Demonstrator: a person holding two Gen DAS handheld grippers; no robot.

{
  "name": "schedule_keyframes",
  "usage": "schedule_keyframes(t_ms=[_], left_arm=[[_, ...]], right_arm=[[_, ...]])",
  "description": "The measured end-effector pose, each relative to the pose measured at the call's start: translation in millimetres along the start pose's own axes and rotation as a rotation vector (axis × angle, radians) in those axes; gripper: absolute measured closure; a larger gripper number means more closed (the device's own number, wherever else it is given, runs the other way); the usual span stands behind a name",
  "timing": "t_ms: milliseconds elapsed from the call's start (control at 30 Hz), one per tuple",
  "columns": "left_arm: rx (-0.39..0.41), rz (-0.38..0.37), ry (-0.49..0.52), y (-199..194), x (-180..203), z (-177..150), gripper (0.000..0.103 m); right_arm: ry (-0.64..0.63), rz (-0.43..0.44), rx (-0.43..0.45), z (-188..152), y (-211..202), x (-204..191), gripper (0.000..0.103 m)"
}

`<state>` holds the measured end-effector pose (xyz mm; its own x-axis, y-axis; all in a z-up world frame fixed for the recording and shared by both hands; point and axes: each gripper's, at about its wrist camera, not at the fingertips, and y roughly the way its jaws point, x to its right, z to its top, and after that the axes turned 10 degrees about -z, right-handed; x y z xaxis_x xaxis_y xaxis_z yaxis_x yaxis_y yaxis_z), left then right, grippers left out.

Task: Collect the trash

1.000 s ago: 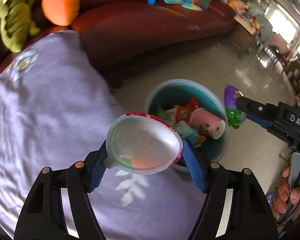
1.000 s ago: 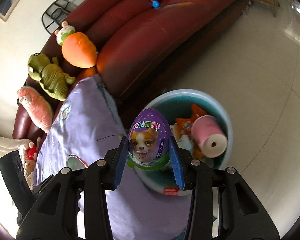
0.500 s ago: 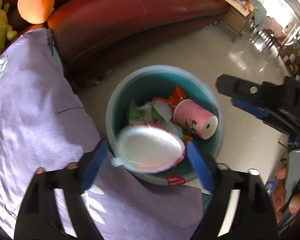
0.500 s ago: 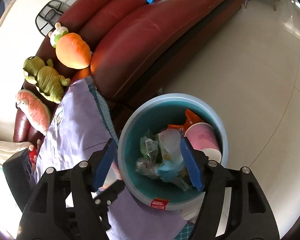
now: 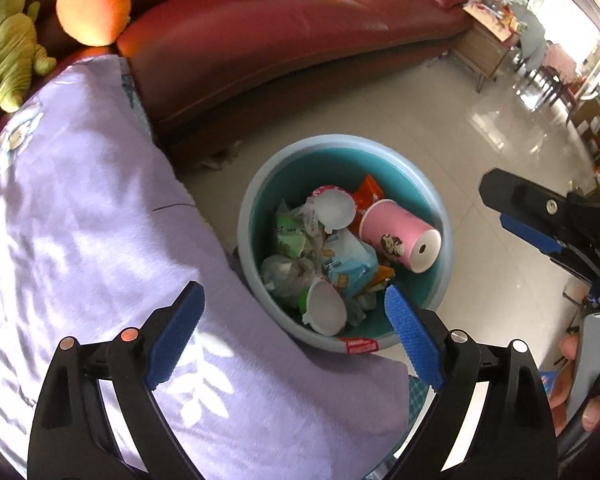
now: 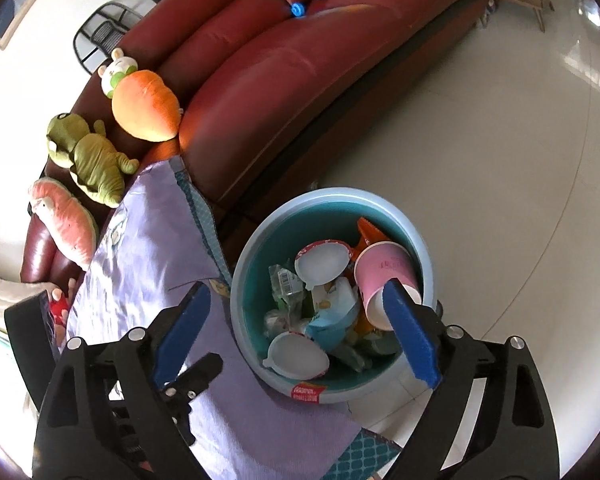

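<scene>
Over the lavender cloth-covered table [image 5: 100,220], at its edge, both grippers hang above the round teal plastic bin [image 5: 260,184] that stands on the pale tiled floor just beside the table, presumably parked there so trash can be dropped straight off the edge.

Far left in the left wrist view, plush toys sit on the dark red leather sofa [image 5: 300,40]: a green frog [image 5: 8,52] and an orange carrot [image 5: 94,4], none of it trash by the look of it.

Moving right, the left gripper [image 5: 296,336] has its blue-padded jaws spread wide and they have just been opening; nothing sits between them. Below and ahead of that gap, inside the bin, lies a white egg-shaped plastic half-shell [image 5: 326,310], resting open side up against the near wall. A second white red-rimmed shell [image 5: 334,208] lies deeper in, beside a pink paper cup [image 5: 400,236] tipped on its side among crumpled wrappers [image 5: 348,260].

Further right, the right gripper [image 6: 298,332] also has its jaws wide apart, just opened, pinching nothing. In its view the bin fills the gap between the pads, the near shell [image 6: 298,360] low in the middle, so the trash is well clear of both grippers. I'd judge this drop done.
</scene>
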<state>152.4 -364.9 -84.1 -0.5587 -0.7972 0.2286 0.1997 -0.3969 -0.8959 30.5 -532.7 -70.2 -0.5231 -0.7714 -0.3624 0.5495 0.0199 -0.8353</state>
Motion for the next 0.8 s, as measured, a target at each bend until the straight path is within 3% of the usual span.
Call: schedule_keyframes(t_ms=[133, 333, 800], left_arm=[[0.022, 0.005, -0.027, -18, -8, -10, 0.011], [0.058, 0.011, -0.058, -52, -24, -30, 0.007], [0.145, 0.053, -0.153, -118, -67, -92, 0.004]], right_arm=[[-0.036, -0.013, 0.006, -9, -14, -8, 0.017], [-0.119, -0.039, -0.001, -30, -38, -30, 0.007], [-0.302, -0.146, 0.052, -88, -89, -82, 0.007]])
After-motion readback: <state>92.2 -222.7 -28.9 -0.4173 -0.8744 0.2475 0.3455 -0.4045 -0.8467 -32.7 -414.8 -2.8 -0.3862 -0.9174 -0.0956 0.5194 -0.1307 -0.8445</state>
